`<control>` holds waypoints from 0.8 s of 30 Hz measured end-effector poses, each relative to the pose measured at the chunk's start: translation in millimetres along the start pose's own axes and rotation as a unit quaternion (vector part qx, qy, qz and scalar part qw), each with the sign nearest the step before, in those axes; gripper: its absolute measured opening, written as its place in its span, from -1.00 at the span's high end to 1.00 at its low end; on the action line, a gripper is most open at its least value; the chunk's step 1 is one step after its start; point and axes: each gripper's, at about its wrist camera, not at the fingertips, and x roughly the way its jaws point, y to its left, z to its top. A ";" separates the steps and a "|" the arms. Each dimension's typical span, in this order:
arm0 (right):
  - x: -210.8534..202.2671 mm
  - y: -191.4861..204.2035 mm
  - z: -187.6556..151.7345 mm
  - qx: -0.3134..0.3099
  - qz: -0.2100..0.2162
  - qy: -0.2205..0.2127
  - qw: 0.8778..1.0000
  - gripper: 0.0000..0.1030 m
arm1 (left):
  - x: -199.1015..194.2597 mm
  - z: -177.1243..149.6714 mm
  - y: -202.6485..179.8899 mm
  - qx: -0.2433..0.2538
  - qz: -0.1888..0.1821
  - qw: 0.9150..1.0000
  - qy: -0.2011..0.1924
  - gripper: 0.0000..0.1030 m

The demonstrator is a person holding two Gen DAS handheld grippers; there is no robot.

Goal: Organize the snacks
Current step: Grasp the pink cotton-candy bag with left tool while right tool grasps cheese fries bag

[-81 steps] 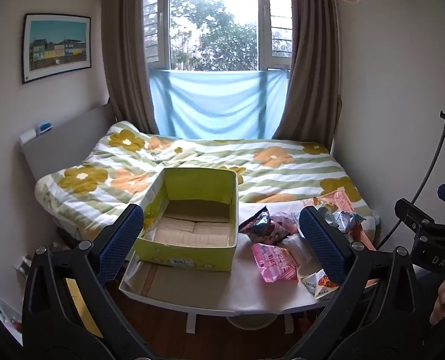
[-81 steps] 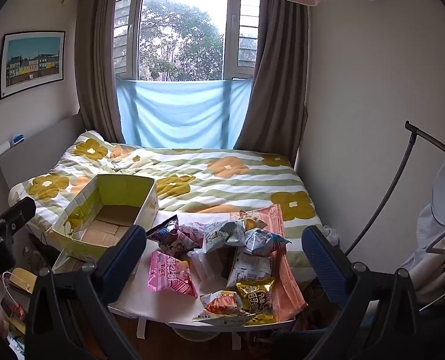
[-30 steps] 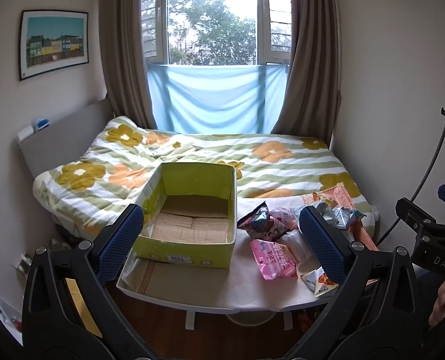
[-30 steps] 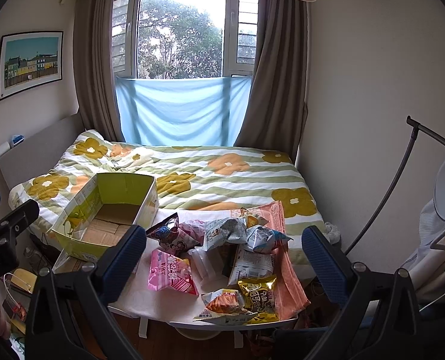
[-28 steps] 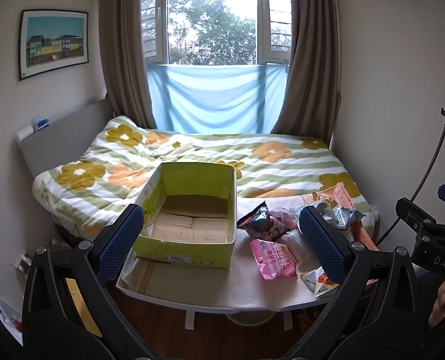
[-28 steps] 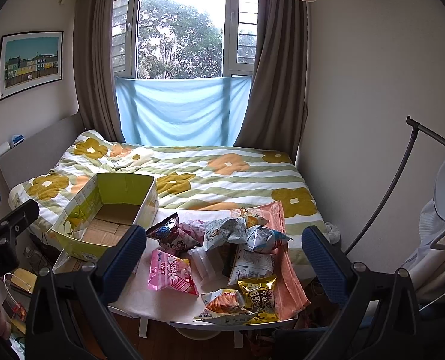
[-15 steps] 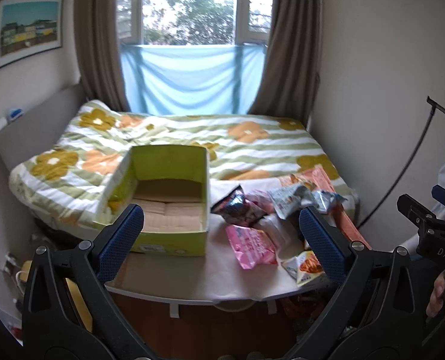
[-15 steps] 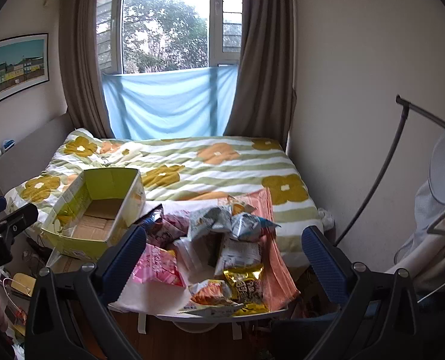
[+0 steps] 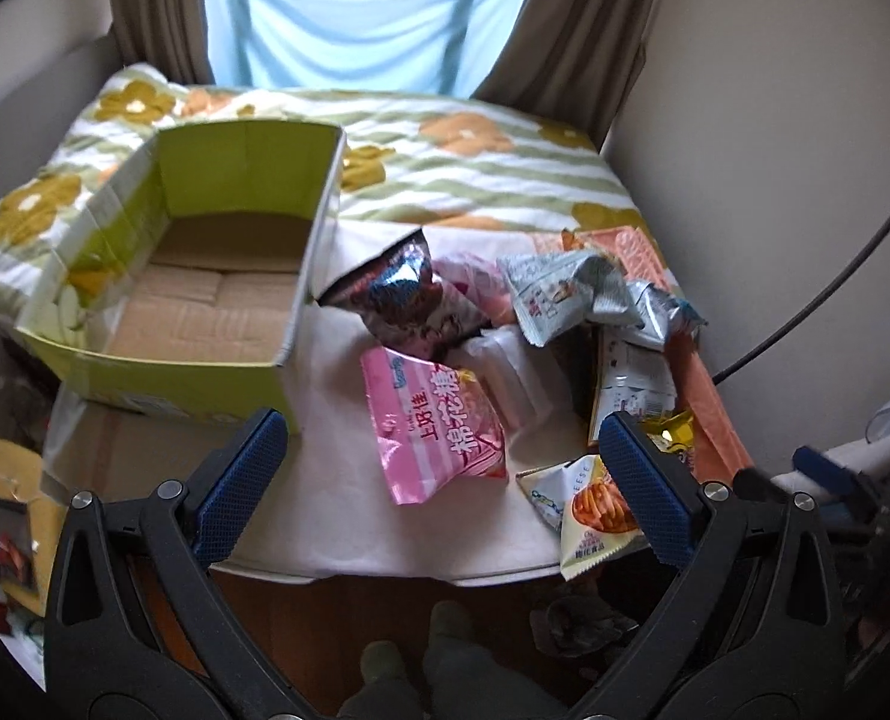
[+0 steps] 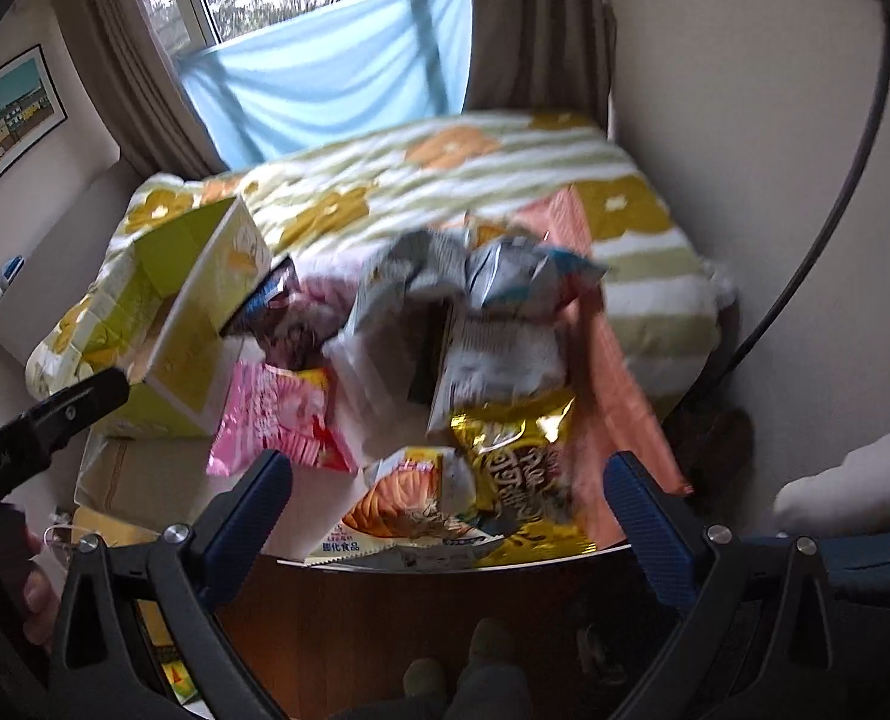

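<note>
An open green box [image 9: 204, 276] sits at the worktop's [image 9: 336, 516] left edge; a pink snack bag [image 9: 435, 423] lies mid-worktop, between the wide-open left gripper's [image 9: 438, 480] fingers.

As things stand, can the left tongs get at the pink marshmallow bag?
Probably yes. The left tongs are open with the pink bag lying on top of the table straight ahead, nothing covering it.

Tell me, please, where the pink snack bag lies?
In the left wrist view, the pink snack bag lies mid-table, right of the green box.
</note>
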 end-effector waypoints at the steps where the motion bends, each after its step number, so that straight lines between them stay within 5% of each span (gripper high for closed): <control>1: 9.1 1.6 -1.4 -0.006 0.005 0.010 1.000 -1.00 | 10.7 -0.8 -2.1 0.001 0.002 1.000 0.007 -1.00; 12: 90.4 20.6 -20.5 -0.066 0.054 0.097 0.992 -0.97 | 108.8 -13.7 0.9 -0.004 0.032 0.996 0.083 -0.99; 24: 116.3 26.8 -25.5 -0.115 0.013 0.113 0.987 -0.94 | 164.0 -18.9 3.9 -0.016 0.038 0.992 0.122 -0.86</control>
